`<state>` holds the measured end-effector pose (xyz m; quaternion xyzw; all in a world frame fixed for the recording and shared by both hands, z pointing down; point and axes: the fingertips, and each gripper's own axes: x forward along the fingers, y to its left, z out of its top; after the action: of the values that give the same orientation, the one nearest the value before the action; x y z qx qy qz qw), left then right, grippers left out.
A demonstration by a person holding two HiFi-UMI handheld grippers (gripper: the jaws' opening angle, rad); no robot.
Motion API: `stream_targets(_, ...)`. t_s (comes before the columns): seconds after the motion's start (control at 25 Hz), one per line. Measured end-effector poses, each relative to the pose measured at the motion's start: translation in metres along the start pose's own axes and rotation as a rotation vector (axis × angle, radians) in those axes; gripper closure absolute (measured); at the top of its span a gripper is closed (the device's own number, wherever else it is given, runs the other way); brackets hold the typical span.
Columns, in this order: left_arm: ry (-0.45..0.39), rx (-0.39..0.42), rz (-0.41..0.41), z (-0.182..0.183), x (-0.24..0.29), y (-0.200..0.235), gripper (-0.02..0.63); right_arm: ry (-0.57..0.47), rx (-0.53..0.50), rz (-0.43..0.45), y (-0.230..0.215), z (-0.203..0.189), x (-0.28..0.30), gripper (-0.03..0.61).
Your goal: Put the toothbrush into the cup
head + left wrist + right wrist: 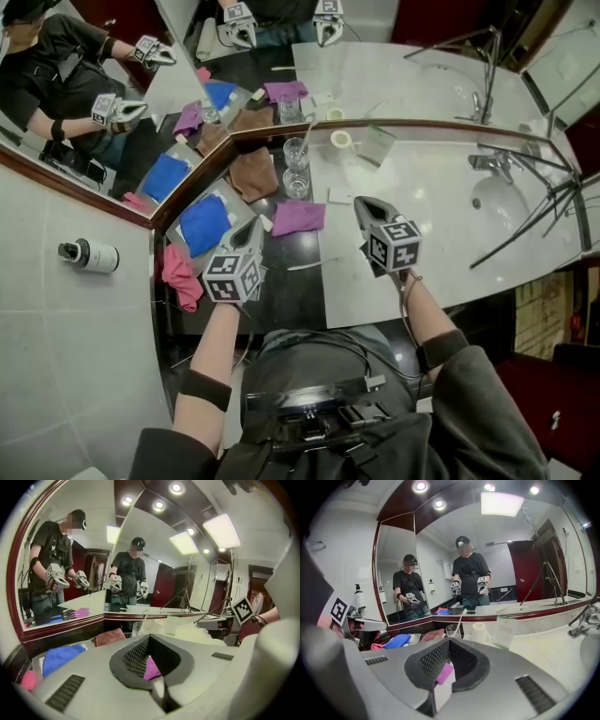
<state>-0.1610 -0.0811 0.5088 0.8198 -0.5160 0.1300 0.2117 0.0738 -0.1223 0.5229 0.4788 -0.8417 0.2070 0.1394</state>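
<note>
A clear glass cup (pixel 296 152) stands on the counter by the mirror corner. In the right gripper view a white toothbrush (pixel 460 617) stands upright in this cup (pixel 452 630), its head leaning right. The left gripper view shows the same cup (pixel 137 628) past the jaw tips. My left gripper (pixel 251 231) hovers over the dark counter, shut and empty. My right gripper (pixel 360 203) is over the white counter, also shut with nothing in it. Both point toward the cup and are well short of it.
A second glass (pixel 296 183) stands just in front of the cup. Around it lie a purple cloth (pixel 298 217), brown cloth (pixel 253 174), blue cloth (pixel 204 223) and pink cloth (pixel 180 277). A thin white strip (pixel 314 265) lies between the grippers. Sink (pixel 502 202) and tripod legs (pixel 534 217) are at the right.
</note>
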Motion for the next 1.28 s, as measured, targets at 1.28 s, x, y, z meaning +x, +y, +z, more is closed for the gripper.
stream_targets(1.28,0.092,0.086,-0.056,-0.038,-0.011,-0.051,0.61,0.022,0.114,-0.031,-0.025,-0.06,-0.076,0.558)
